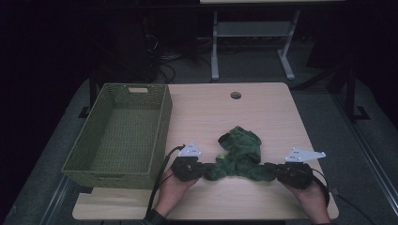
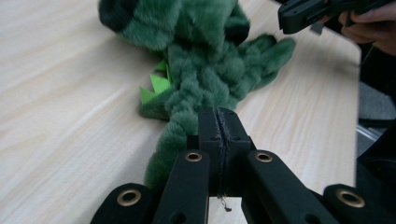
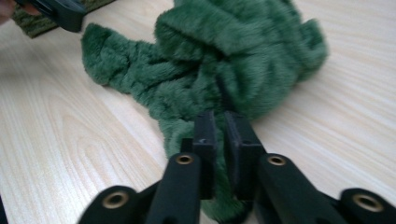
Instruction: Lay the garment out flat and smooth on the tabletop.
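Green plush toy (image 1: pixel 240 154) lies on the counter (image 1: pixel 263 112) close to your edge, bunched in a heap that rises toward the far side, with two limp ends trailing back toward you – one to each hand. Your left gripper (image 1: pixel 202 169) has its jaws closed tight on the left-hand end; in the left gripper view only a wisp of fuzz shows in the seam between them, and the green fur runs straight on from their tips. Your right gripper (image 1: pixel 271 169) has its jaws clamped on the right-hand end, with a thin fold of pile pinched in the narrow gap between them. So the toy's long axis runs across the counter from jaw to jaw, its bulk sagging between them and a little beyond. Both hands sit about equally near it, but the woven green basket (image 1: pixel 123 133) stands to the left, just beside your left gripper and well apart from your right. If the basket is the goal, the move looks like a shared lift and a carry leftward – your right hand having the longer way to travel.
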